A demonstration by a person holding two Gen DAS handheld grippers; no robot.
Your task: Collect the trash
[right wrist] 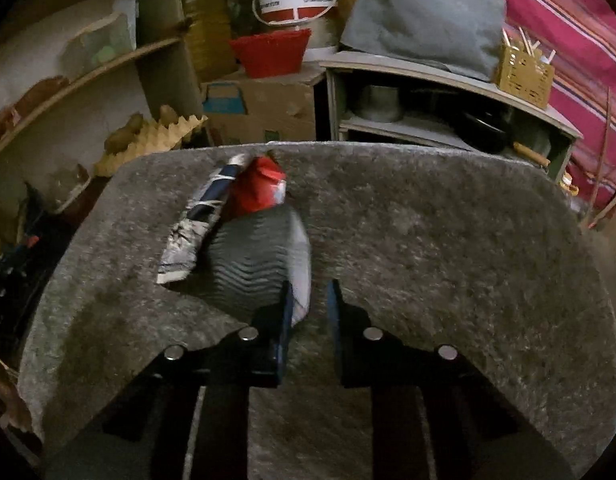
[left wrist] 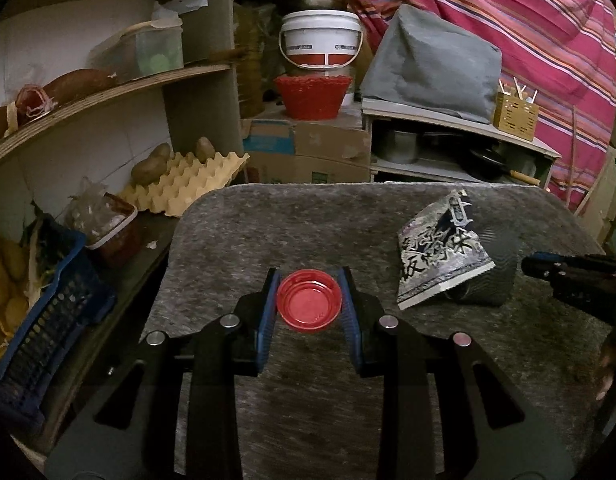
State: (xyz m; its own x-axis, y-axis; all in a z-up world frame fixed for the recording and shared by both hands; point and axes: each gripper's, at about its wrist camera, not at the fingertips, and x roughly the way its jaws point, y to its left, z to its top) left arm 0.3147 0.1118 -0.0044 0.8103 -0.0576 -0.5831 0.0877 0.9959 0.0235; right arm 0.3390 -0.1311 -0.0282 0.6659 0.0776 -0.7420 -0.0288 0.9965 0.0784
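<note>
Our left gripper [left wrist: 309,300] has its fingers clamped on the red lid [left wrist: 309,299]. The right gripper [right wrist: 310,312] is half open, barely over the grey packet's [right wrist: 260,264] corner mid-worktop — it could slip free.

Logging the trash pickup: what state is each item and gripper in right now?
Red lid: upside down, clamped between the left gripper fingers.
Wrapper: crumpled, on the mat, leaning on the bag.
Grey bag: lying on the mat, its edge between the right gripper fingers; whether they are clamped on it cannot be told.
Egg tray: empty cups, two potatoes behind it.
</note>
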